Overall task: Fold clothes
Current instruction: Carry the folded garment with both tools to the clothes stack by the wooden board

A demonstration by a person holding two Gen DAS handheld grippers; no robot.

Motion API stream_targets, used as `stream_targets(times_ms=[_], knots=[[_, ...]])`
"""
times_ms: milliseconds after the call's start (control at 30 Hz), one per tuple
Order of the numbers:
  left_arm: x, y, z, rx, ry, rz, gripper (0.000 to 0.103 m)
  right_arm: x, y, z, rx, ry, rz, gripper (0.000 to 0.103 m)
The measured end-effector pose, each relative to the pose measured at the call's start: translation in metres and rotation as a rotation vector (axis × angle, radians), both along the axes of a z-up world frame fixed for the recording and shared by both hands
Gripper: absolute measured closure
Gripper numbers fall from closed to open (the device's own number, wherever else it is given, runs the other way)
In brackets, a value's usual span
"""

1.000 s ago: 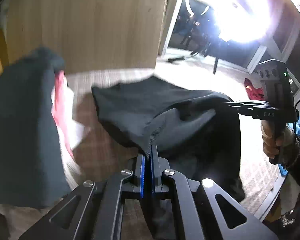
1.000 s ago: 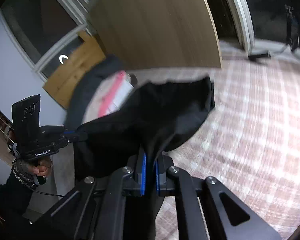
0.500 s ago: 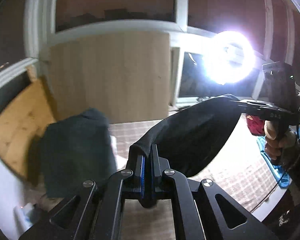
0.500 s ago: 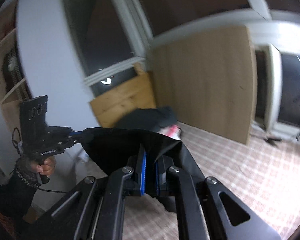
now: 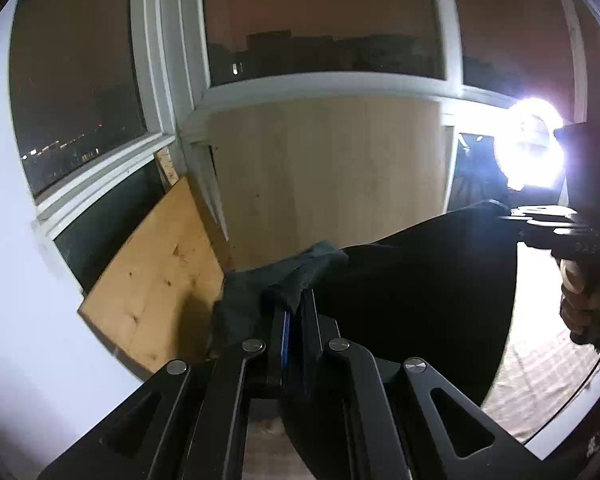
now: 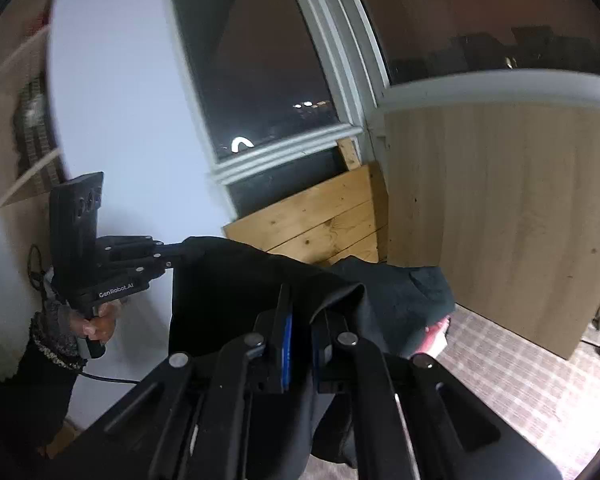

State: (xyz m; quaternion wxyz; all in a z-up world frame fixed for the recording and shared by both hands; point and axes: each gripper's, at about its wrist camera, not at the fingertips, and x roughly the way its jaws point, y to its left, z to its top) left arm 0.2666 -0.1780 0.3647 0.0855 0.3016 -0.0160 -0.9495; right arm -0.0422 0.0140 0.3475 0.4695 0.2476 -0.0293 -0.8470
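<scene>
A black garment hangs in the air, stretched between my two grippers. My left gripper is shut on one top corner of it. My right gripper is shut on the other top corner, and the cloth drapes down over its fingers. In the left wrist view the right gripper shows at the far right, gripping the cloth's edge. In the right wrist view the left gripper shows at the left, pinching the cloth. The garment's lower part is hidden below the frames.
A pile of dark clothes with a pink and white piece lies on the checked cloth surface. A pale wooden panel and a pine board lean below the windows. A bright lamp glares at right.
Both grippers have lifted the black garment up off the checked surface and tilted upward. The cloth now hangs spread between them instead of lying on the surface.
</scene>
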Motion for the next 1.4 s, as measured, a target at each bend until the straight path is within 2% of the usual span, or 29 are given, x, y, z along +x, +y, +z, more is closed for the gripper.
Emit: stream_targets(times_ms=[267,467,533,600,700,767,867,933,1033,1100,1167,1267,1333,1400], knots=[[-0.1,-0.107,-0.056,0.114,-0.12,-0.009,0.099,-0.108,-0.078,-0.048,0.067,-0.138,-0.13,0.096],[-0.164,-0.127,-0.094,0.125,-0.189,-0.037,0.099,-0.179,-0.102,-0.085,0.179,-0.181,-0.194,0.096],[-0.187,-0.133,-0.109,0.129,-0.239,-0.035,0.095,-0.201,-0.105,-0.097,0.211,-0.212,-0.194,0.096],[-0.209,-0.141,-0.126,0.127,-0.3,-0.01,0.092,-0.23,-0.108,-0.114,0.254,-0.287,-0.195,0.096],[-0.228,-0.153,-0.142,0.118,-0.348,0.033,0.09,-0.267,-0.101,-0.139,0.263,-0.463,-0.175,0.095],[-0.23,-0.162,-0.141,0.119,-0.343,0.058,0.085,-0.283,-0.092,-0.15,0.247,-0.561,-0.156,0.093],[-0.216,-0.17,-0.13,0.109,-0.295,0.089,0.084,-0.279,-0.077,-0.146,0.231,-0.594,-0.121,0.089],[-0.202,-0.168,-0.12,0.107,-0.248,0.079,0.084,-0.273,-0.065,-0.139,0.22,-0.59,-0.11,0.084],[-0.188,-0.15,-0.11,0.148,-0.188,-0.02,0.084,-0.266,-0.051,-0.122,0.172,-0.547,-0.122,0.063],[-0.193,-0.132,-0.114,0.168,-0.196,-0.11,0.081,-0.271,-0.052,-0.113,0.125,-0.521,-0.123,0.063],[-0.208,-0.118,-0.131,0.135,-0.25,-0.136,0.081,-0.275,-0.059,-0.114,0.159,-0.494,-0.155,0.063],[-0.229,-0.111,-0.169,0.102,-0.351,-0.126,0.081,-0.267,-0.066,-0.111,0.267,-0.394,-0.253,0.063],[-0.236,-0.113,-0.19,0.093,-0.401,-0.112,0.081,-0.245,-0.071,-0.105,0.252,-0.328,-0.216,0.064],[-0.238,-0.117,-0.203,0.094,-0.415,-0.091,0.081,-0.22,-0.087,-0.108,0.291,-0.241,-0.17,0.064]])
